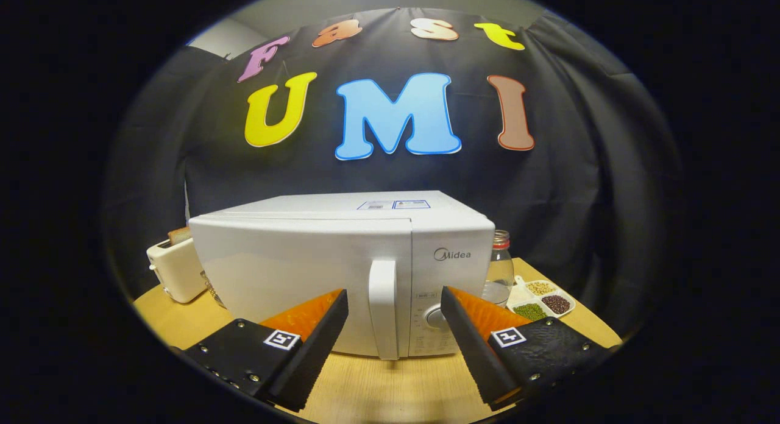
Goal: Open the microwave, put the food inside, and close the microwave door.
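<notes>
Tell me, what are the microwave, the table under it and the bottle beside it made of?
The microwave, door closed, looks like white painted metal or plastic: smooth, faintly glossy. The table seems light wood or wood laminate, with fine grain lines. The bottle is clear, glass or plastic, since the cloth shows through it. The gripper is open, its fingers either side of the door handle, not touching.

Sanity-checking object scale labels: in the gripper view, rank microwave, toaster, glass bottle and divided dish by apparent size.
1. microwave, by far the largest, door shut, handle just ahead of the open tool.
2. toaster, partly hidden behind the microwave.
3-4. glass bottle and divided dish look alike; bottle partly hidden, so unranked.
</notes>
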`<state>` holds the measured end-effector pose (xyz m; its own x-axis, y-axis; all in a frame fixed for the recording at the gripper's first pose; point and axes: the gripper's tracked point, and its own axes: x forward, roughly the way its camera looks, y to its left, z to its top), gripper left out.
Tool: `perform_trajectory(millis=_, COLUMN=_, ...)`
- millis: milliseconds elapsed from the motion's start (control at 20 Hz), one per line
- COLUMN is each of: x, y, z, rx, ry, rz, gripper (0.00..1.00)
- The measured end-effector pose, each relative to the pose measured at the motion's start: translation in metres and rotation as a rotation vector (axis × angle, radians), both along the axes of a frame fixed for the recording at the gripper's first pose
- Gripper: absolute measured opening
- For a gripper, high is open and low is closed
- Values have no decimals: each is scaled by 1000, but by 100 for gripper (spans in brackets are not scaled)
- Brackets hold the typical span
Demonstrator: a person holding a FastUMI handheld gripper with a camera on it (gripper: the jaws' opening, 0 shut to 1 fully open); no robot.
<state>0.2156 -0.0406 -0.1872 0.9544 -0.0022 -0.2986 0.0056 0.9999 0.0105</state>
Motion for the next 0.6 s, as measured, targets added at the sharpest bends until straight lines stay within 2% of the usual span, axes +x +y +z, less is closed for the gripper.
perform_trajectory(millis=200, x=9, y=1, z=-18, rx=12, ry=38, rz=-5, gripper=97)
perform_trajectory(millis=300, x=11, y=2, z=-22, rx=20, ry=50, rz=-12, gripper=86)
perform_trajectory(millis=350, x=12, y=2, z=-23, rx=23, ry=52, rz=-14, gripper=76)
perform_trajectory(millis=500, x=11, y=8, z=-23, rx=32, ry=53, rz=4, gripper=57)
perform_trajectory(millis=600, x=11, y=9, z=-23, rx=0, ry=60, rz=4, gripper=31)
